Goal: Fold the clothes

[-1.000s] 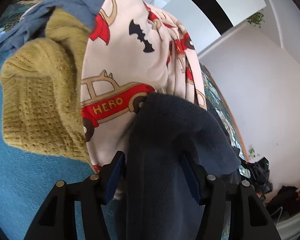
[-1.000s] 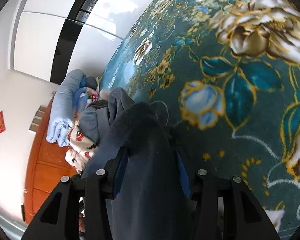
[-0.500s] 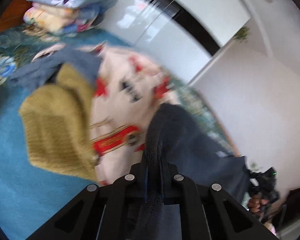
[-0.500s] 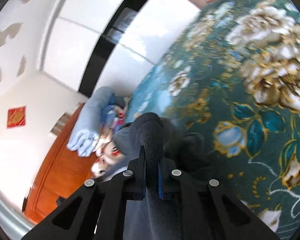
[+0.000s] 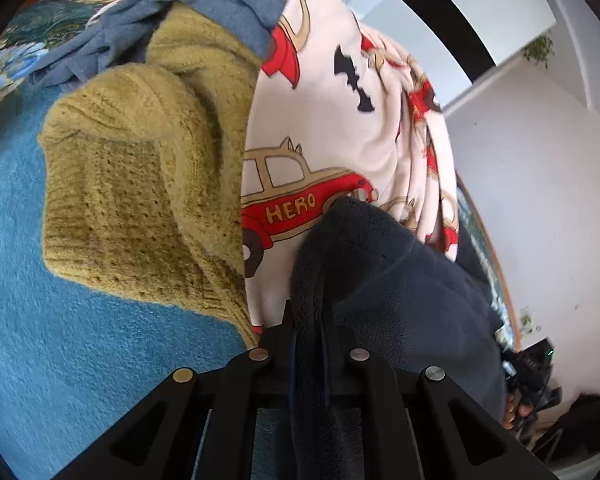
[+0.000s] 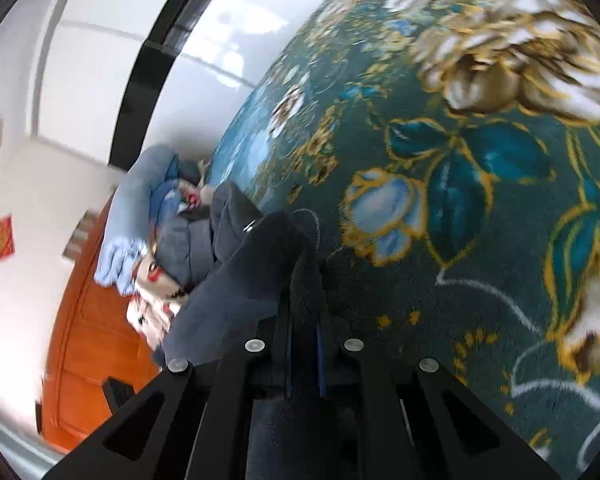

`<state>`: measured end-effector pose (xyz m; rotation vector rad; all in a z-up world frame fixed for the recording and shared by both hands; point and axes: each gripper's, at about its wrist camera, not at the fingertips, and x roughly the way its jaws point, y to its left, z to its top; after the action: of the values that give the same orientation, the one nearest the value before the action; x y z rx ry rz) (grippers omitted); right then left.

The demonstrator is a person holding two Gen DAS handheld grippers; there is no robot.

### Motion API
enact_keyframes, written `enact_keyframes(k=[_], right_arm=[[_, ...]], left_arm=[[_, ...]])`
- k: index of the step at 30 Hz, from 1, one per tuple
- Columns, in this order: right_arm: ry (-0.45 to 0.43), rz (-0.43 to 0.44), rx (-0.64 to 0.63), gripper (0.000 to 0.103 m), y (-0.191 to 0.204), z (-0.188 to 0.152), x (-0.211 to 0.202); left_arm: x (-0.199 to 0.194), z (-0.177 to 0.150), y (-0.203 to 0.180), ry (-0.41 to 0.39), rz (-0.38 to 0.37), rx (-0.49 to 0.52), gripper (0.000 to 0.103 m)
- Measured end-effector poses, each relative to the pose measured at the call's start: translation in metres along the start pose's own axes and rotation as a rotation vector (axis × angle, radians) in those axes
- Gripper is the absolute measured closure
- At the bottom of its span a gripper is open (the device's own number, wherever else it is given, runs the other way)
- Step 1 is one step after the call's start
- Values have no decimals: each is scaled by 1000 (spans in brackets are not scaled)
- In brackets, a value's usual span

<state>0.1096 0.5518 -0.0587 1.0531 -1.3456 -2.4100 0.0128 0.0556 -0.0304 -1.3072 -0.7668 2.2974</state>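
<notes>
A floral bedspread fills the right view. On a blue blanket lies a pile: car-print cloth, yellow knit, grey shirt. The dark fleece lies against the pile; the left gripper and right gripper each pinch a fold of it.

Both tools are built alike: matte black plastic, angular, filling the bottom of each frame. The left tool has two broad arms with long triangular cut-outs, and four round silver screw heads sit in a row across its linkage. Thin blue pads line the inner faces of its narrow fingers. The right tool shows the same four silver screws, the same cut-outs and the same blue lining.
</notes>
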Motion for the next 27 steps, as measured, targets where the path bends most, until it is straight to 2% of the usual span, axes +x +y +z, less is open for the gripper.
enact_keyframes(k=[3, 5, 6, 7, 9, 10, 11, 12, 13, 14, 17, 18, 23, 25, 27], right_arm=[[7, 47, -15, 89, -4, 1, -8], [-7, 59, -39, 87, -1, -3, -19], [-20, 56, -57, 81, 1, -6, -27], [-32, 54, -74, 69, 4, -10, -35], [-47, 49, -93, 56, 10, -29, -58], [-54, 47, -99, 56, 13, -39, -70], [-59, 43, -89, 56, 12, -49, -80], [-64, 38, -80, 51, 12, -58, -90], [-68, 37, -67, 36, 11, -68, -100], [-66, 48, -34, 30, 8, -78, -107], [-43, 83, 43, 25, 6, -102, -117], [-37, 77, 55, 18, 6, -107, -117], [-19, 71, 120, 18, 3, -128, -103], [-15, 73, 142, 17, 3, -134, -95], [-31, 37, 129, 16, 6, -138, -89]], left_arm=[[-13, -6, 3, -37, -44, -82, 90], [-27, -15, 1, -61, -50, -107, 86], [-36, -21, -1, -72, -48, -110, 78], [-45, -27, -3, -86, -52, -99, 64], [-66, -43, -5, -128, -68, -79, 41], [-79, -49, 0, -144, -80, -81, 34], [-89, -58, 3, -155, -97, -92, 31], [-99, -67, 12, -154, -108, -110, 24], [-108, -76, 20, -153, -119, -131, 21], [-113, -86, 27, -149, -124, -159, 21], [-98, -113, 24, -125, -133, -232, 21], [-97, -121, 24, -115, -135, -245, 21], [-96, -133, 11, -94, -119, -224, 20], [-92, -136, 5, -95, -114, -221, 14], [-85, -137, 4, -99, -93, -235, 13]])
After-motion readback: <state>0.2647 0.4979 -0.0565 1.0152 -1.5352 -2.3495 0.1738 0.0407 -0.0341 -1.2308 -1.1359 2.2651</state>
